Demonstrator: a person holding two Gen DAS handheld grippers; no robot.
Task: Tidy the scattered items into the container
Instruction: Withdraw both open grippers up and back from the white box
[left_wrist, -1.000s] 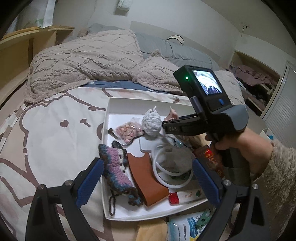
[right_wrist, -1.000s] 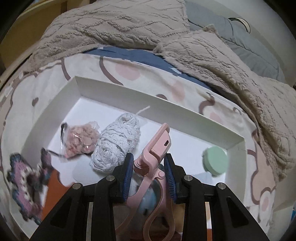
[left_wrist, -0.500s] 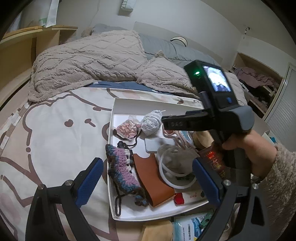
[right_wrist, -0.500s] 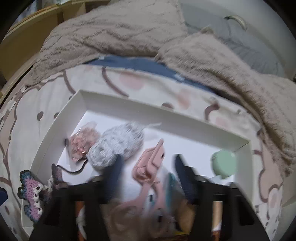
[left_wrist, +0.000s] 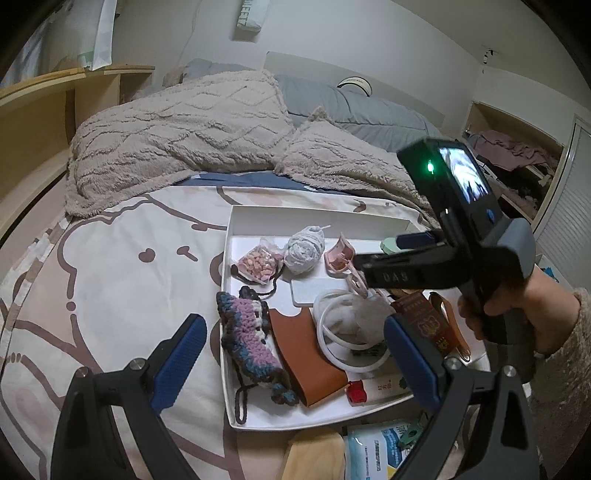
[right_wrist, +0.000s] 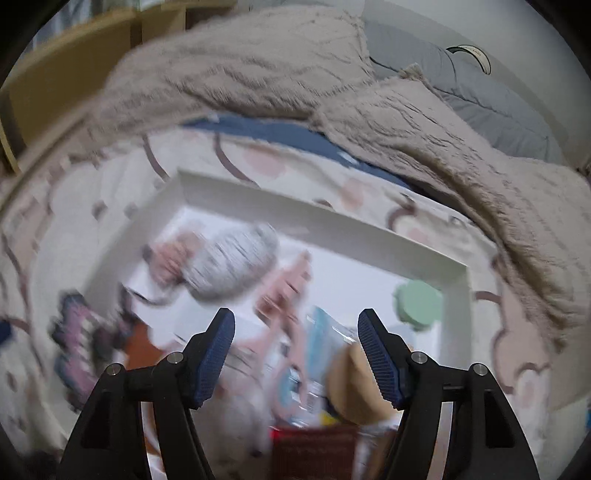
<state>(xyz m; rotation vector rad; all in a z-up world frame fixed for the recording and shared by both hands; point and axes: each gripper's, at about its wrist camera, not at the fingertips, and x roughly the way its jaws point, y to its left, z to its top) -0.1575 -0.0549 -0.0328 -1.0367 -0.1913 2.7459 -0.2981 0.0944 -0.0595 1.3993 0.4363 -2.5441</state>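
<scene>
White tray (left_wrist: 317, 218) on the bed holds most items, pink clip (left_wrist: 338, 254) included. Packets (left_wrist: 380, 448) beside its near edge remain. Both grippers' fingers wide, empty.

Left wrist view looks down from nearer the bed's foot; right wrist view (blurred) sits closer; both share the tray (left_wrist: 236, 236)
</scene>
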